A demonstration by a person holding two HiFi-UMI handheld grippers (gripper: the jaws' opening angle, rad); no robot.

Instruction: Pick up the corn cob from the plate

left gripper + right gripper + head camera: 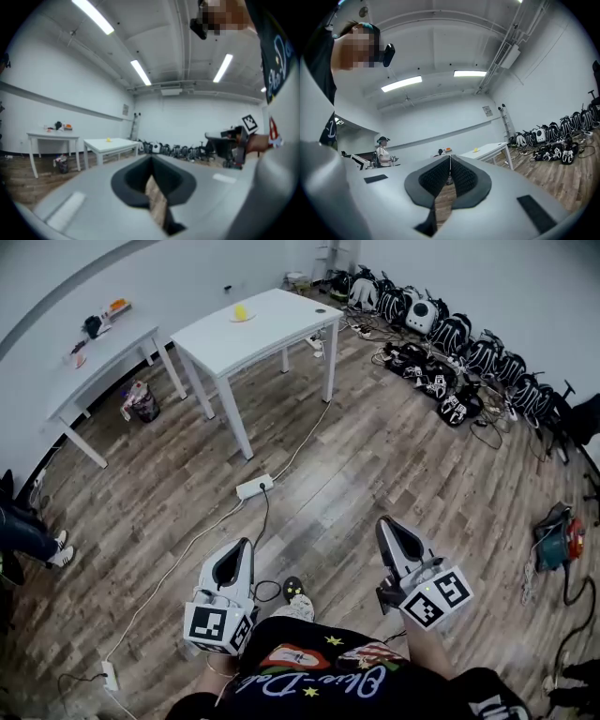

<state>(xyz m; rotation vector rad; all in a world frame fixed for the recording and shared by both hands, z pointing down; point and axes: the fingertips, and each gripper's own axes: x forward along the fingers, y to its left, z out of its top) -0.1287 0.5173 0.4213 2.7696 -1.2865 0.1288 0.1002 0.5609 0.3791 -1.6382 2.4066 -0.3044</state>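
Far across the room, a yellow corn cob (241, 311) lies on a pale plate on the nearer white table (262, 329). It shows as a small yellow spot in the left gripper view (108, 139) and in the right gripper view (476, 150). I hold both grippers low in front of my body, well short of the table. My left gripper (244, 545) is shut with nothing in it, its tips meeting (151, 160). My right gripper (384, 523) is shut and empty too, pads together (450, 158).
A power strip (254, 487) and cables lie on the wood floor between me and the table. A second white table (94, 357) with small items stands to the left. A row of black-and-white gear (450, 334) lines the right wall. Another person (383, 152) stands at the left.
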